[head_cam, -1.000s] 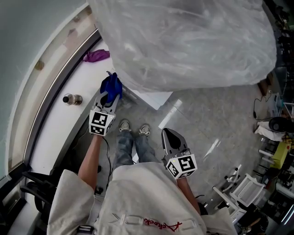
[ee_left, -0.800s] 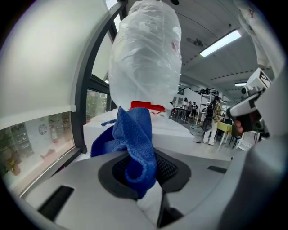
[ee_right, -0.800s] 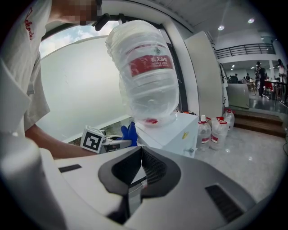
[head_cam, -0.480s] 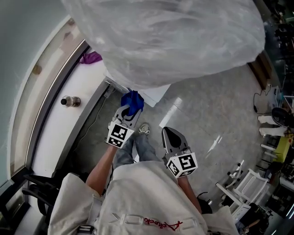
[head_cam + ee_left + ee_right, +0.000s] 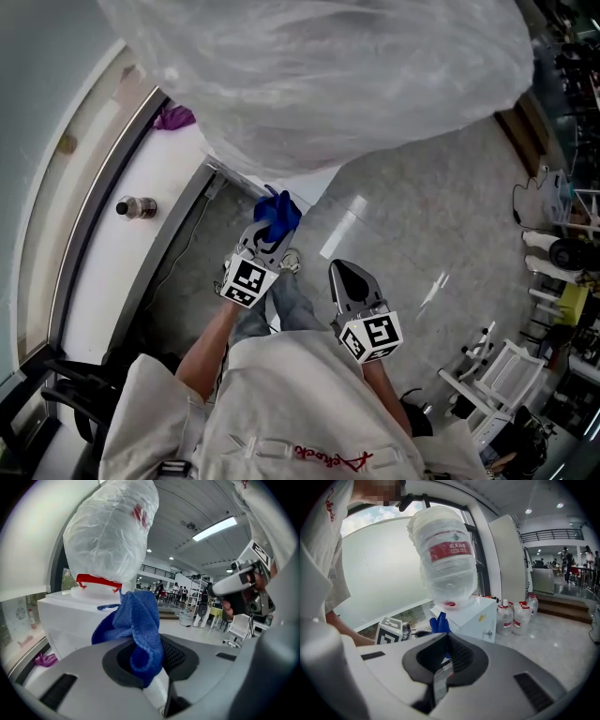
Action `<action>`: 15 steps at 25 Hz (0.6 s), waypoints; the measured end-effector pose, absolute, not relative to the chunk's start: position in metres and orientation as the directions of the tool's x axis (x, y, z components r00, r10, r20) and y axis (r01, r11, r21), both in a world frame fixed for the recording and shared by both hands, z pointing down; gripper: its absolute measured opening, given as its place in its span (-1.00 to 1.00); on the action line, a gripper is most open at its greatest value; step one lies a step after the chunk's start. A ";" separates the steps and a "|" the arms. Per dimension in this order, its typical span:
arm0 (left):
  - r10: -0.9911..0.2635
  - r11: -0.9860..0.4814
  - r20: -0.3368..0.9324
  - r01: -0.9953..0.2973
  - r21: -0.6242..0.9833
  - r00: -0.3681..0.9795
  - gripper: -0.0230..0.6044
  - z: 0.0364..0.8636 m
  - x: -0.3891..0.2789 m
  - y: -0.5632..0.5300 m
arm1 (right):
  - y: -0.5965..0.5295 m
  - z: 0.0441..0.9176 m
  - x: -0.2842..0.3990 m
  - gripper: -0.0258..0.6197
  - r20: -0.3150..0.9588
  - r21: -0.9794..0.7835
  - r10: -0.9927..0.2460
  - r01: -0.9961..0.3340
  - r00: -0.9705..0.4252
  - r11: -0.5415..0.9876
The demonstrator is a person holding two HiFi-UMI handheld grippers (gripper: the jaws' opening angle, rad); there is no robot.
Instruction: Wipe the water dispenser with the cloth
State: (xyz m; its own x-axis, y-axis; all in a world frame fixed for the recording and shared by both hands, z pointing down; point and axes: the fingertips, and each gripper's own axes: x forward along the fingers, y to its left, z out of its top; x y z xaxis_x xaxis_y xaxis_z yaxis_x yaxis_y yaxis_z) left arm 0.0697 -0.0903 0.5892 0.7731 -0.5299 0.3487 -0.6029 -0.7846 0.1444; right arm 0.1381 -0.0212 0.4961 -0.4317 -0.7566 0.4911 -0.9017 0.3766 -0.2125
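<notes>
left gripper [image 5: 265, 234] pinches the blue cloth [image 5: 278, 214] beside the white water dispenser [image 5: 70, 620]; right gripper [image 5: 345, 277] is pressed together, empty.

Two claws [image 5: 268, 231] [image 5: 341, 272], one blue cloth [image 5: 277, 214], one water dispenser [image 5: 471, 615], one small bottle [image 5: 136, 207], one purple rag [image 5: 173, 117].

**Blue cloth, white dispenser, grey tools**

The cloth [image 5: 277, 214] is a plain, deep royal blue. The water dispenser [image 5: 471, 613] has a white body with a small yellow mark on one side. Its bottle [image 5: 447, 550] is clear under cloudy, translucent plastic wrap and carries a red label. A red ring [image 5: 97, 580] circles the bottle's neck. The left tool [image 5: 265, 232] and right tool [image 5: 343, 274] are pale grey with black pads, and each bears a cube of black-and-white square markers. The rag [image 5: 173, 117] on the white ledge [image 5: 103, 272] is purple. The floor [image 5: 422, 225] is glossy, mottled grey.
</notes>
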 end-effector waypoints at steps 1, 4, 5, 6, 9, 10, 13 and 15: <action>-0.540 -0.781 0.346 -0.610 0.136 0.768 -0.65 0.588 0.064 -0.091 | -0.021 0.496 0.137 -0.87 0.491 -0.212 -0.754 -0.900 -0.435 0.381; -0.600 -0.740 0.335 -0.663 0.113 0.726 -0.65 0.583 0.032 -0.099 | -0.021 0.498 0.133 -0.87 0.491 -0.214 -0.746 -0.892 -0.450 0.398; -0.628 -0.716 0.333 -0.690 0.108 0.704 -0.65 0.582 0.017 -0.104 | -0.021 0.499 0.131 -0.87 0.492 -0.216 -0.742 -0.889 -0.456 0.404; -0.656 -0.689 0.331 -0.718 0.104 0.678 -0.65 0.582 0.001 -0.109 | -0.020 0.500 0.128 -0.87 0.493 -0.218 -0.737 -0.886 -0.462 0.410; -0.730 -0.603 0.343 -0.793 0.082 0.591 -0.65 0.588 -0.053 -0.130 | -0.019 0.503 0.120 -0.87 0.498 -0.224 -0.723 -0.876 -0.480 0.427; -0.750 -0.575 0.351 -0.815 0.071 0.560 -0.65 0.592 -0.071 -0.138 | -0.018 0.504 0.118 -0.87 0.500 -0.225 -0.719 -0.874 -0.483 0.431; -0.802 -0.489 0.371 -0.871 0.045 0.469 -0.65 0.605 -0.118 -0.164 | -0.016 0.508 0.118 -0.87 0.514 -0.224 -0.708 -0.872 -0.485 0.435; -0.820 -0.447 0.384 -0.894 0.029 0.423 -0.65 0.619 -0.141 -0.181 | -0.014 0.512 0.119 -0.87 0.527 -0.218 -0.702 -0.874 -0.480 0.434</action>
State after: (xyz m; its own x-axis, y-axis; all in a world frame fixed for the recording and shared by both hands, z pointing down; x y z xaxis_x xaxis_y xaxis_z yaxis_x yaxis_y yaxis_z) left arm -0.1406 -0.1811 0.6186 0.4232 -0.8204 0.3845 -0.8939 -0.4474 0.0293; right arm 0.1191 -0.0137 0.5121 -0.4799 -0.7015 0.5268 -0.8740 0.4342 -0.2181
